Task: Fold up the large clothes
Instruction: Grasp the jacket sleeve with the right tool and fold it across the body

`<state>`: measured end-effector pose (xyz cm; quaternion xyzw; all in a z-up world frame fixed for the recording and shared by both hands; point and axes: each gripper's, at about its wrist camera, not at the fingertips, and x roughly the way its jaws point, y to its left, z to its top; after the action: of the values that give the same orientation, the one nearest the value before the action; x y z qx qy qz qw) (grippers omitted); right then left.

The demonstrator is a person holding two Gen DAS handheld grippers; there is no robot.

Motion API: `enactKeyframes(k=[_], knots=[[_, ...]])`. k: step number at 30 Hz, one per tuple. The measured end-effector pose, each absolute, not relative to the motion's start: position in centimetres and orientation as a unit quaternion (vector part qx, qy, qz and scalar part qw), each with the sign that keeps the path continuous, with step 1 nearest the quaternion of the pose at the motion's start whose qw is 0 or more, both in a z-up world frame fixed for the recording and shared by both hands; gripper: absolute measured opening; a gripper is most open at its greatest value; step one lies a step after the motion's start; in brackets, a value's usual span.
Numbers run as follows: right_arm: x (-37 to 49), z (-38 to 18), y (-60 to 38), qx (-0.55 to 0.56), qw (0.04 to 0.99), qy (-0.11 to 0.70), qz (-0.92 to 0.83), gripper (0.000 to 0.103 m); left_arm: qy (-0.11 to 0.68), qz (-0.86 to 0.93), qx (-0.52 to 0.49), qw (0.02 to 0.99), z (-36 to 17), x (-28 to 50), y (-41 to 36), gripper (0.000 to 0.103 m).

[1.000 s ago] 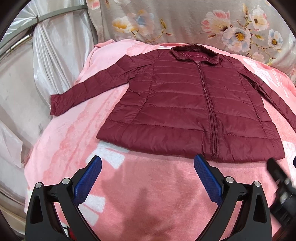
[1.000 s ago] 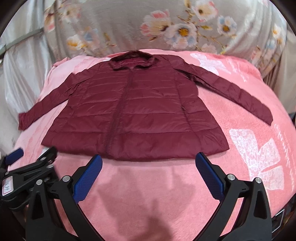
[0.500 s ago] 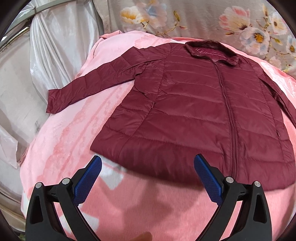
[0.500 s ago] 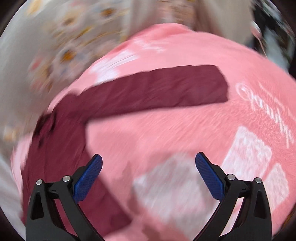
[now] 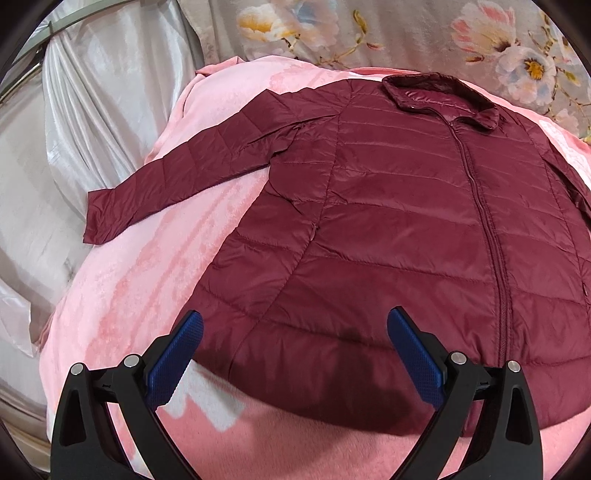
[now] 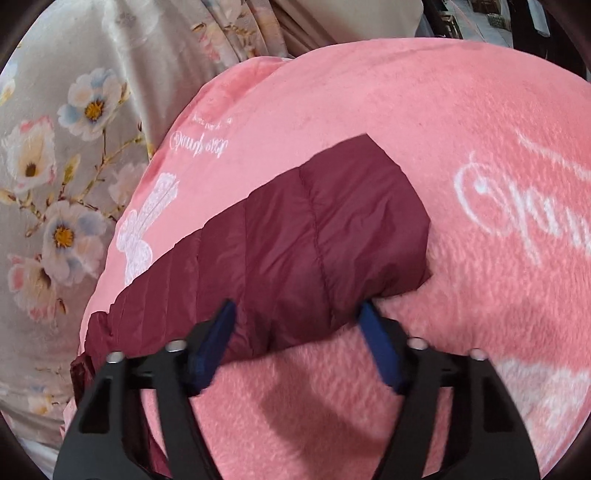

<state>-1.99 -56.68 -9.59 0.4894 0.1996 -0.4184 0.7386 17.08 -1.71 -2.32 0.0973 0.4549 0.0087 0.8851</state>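
Observation:
A maroon quilted jacket [image 5: 388,229] lies flat, front up and zipped, on a pink blanket [image 5: 129,288]. Its left sleeve [image 5: 177,173] stretches out to the left. My left gripper [image 5: 295,347] is open and empty, low over the jacket's bottom hem near its left corner. In the right wrist view the other sleeve [image 6: 303,240] lies across the blanket [image 6: 461,110]. My right gripper [image 6: 297,332] is open with its blue fingers [image 6: 376,343] on either side of the sleeve's near edge, close to the cuff; they have not closed on it.
A floral curtain [image 5: 406,33] hangs behind the bed. Silvery satin fabric [image 5: 92,96] drapes at the left edge. White print [image 6: 517,206] marks the blanket to the right of the sleeve.
My left gripper moved forward over the jacket's hem. My right gripper swung right to the sleeve, came down around its cuff end, and its jaws narrowed.

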Motion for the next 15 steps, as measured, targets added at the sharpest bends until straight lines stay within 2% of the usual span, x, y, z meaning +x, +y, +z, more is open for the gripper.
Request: enactKeyframes(k=[1,3,4,9,12,15], knots=[[-1.7,-9.5,-57.0,0.489,0.740,0.199,-0.416,0.030,0.456,0.009,0.096,0.885,-2.4,17.3,-1.7,0.097],[-0.5,-8.8,-57.5,0.481,0.744,0.205,-0.416,0.012,0.457,0.009,0.095,0.884,-2.5,17.7,-1.5,0.096],[0.5,-8.0,-57.5,0.468,0.751,0.205,-0.417,0.007,0.458,0.011,0.096,0.884,-2.6,17.9,-1.3,0.095],[6.9,0.5,-53.4,0.355,0.838,0.183,-0.373,0.004,0.458,0.028,0.088,0.884,-2.7,19.1,-0.1,0.095],[11.9,5.7,-47.6,0.291,0.897,0.175,-0.282,0.004,0.459,0.047,0.081,0.884,-2.7,20.1,1.1,0.095],[17.2,8.6,-39.6,0.222,0.940,0.192,-0.175,0.004,0.461,0.066,0.066,0.882,-2.6,21.0,2.4,0.095]])
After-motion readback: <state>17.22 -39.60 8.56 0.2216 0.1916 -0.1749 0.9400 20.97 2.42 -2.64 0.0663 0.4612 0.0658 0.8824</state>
